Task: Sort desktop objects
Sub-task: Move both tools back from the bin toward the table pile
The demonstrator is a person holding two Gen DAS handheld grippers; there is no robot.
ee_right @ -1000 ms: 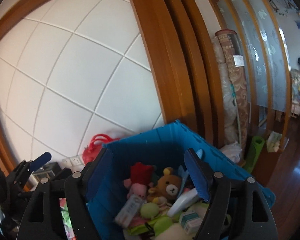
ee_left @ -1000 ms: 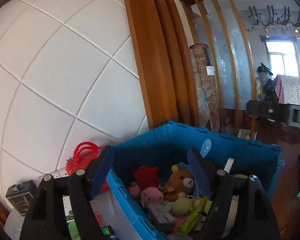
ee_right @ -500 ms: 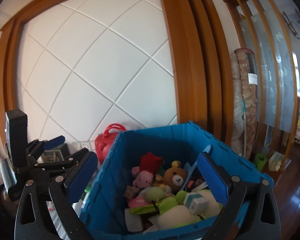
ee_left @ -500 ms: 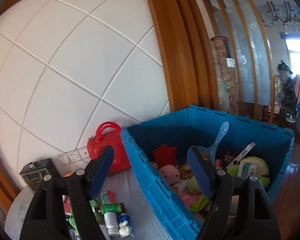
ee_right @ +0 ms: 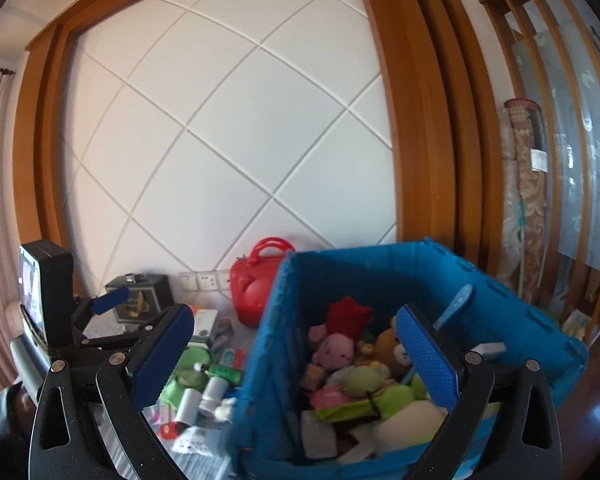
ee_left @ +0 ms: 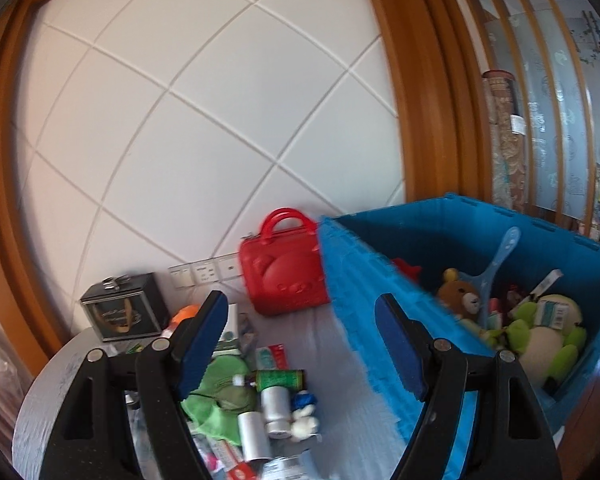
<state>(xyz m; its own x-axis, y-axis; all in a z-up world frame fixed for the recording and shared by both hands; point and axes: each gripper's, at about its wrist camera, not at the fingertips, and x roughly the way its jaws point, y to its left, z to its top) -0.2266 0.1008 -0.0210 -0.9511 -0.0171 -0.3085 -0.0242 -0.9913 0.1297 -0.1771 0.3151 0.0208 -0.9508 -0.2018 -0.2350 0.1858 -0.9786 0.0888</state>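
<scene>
While both tools point slightly downward over the clutter, the left hand-held gripper has its blue pads apart with nothing clamped between them, poised above the grey surface where a green cloth, a green-labelled bottle, two small silver cylinders and a little white figure lie in a loose heap. Seen from the right wrist view, the same left tool juts in from the left edge beside a black box. With jaws spread wide and nothing held, the right hand-held gripper straddles the near wall of the blue crate, one pad outside over the surface, the other over the crate's inside. That crate stands at the right of the surface and is filled with soft toys: a pink plush, a brown bear, a red plush, green plush pieces, small boxes and a light blue paddle leaning upright. Just beside the crate's far left corner, against the wall, a red toy case stands upright.
</scene>
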